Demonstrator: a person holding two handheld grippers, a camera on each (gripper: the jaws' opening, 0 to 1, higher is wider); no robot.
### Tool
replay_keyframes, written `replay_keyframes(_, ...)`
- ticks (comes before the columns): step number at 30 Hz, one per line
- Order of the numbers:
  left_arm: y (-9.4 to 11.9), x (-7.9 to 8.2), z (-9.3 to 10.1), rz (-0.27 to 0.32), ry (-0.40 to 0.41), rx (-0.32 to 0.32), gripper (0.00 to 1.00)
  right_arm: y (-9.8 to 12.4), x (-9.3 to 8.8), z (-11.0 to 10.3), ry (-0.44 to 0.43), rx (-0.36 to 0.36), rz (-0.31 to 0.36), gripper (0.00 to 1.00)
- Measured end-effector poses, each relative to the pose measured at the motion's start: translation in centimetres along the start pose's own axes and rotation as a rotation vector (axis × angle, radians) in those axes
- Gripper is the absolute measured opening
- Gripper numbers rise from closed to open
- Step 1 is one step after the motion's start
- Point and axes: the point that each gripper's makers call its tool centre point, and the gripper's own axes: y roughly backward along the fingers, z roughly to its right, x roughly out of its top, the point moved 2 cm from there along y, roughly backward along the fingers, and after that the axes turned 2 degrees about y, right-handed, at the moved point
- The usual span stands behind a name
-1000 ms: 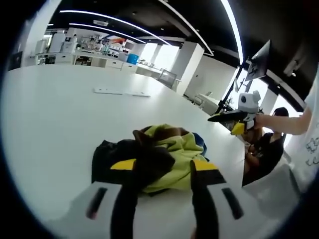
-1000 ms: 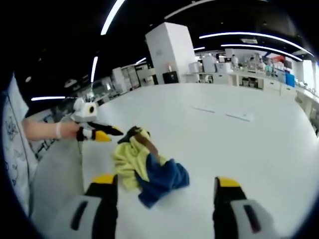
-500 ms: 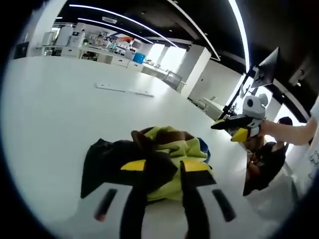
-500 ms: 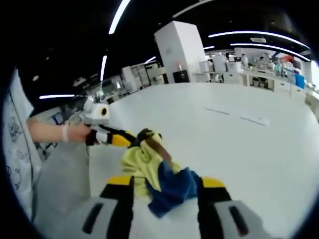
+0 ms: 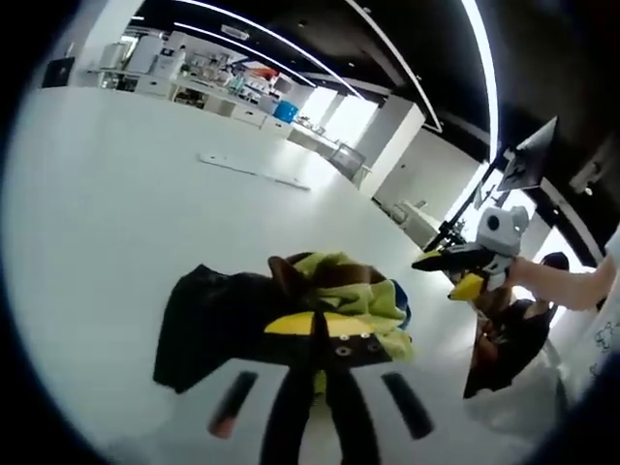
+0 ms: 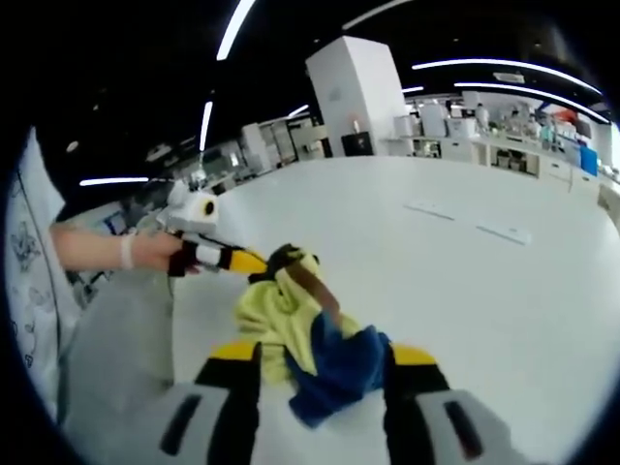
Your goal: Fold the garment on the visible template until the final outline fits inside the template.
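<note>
Both views sit low and close over the white table [image 5: 87, 194], facing the crumpled garment [image 5: 339, 291] [image 6: 300, 334] from opposite sides; each catches the other gripper.

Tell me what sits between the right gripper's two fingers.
In the right gripper view, the garment's blue end lies between the right gripper's open fingers, with yellow cloth beside it toward the left finger. Bare white table lies beyond.

no legible text, labels or numbers anywhere
</note>
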Motion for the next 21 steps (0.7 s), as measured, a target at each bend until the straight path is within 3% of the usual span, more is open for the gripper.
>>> replay_keyframes(5,1.7,1.8,-0.3,0.040,-0.017,-0.003,0.00,-0.6,0.3,0.1,0.001,0.007,0.005,0.41)
replay_keyframes(12,4.1,3.3,-2.1,0.069,-0.072,0.072,0.00,-1.9,0.8,-0.3,0.005,0.017,0.013,0.34)
replay_keyframes(16,5.2,3.5,-2.9,0.072,-0.123,0.108,0.00,-2.5,0.9,-0.7,0.036,0.023,-0.002,0.31)
replay_keyframes(21,5.9,2.1,-3.1,0.021,-0.177,0.124,0.00,-3.4,1.1,-0.5,0.047,0.022,-0.014,0.25)
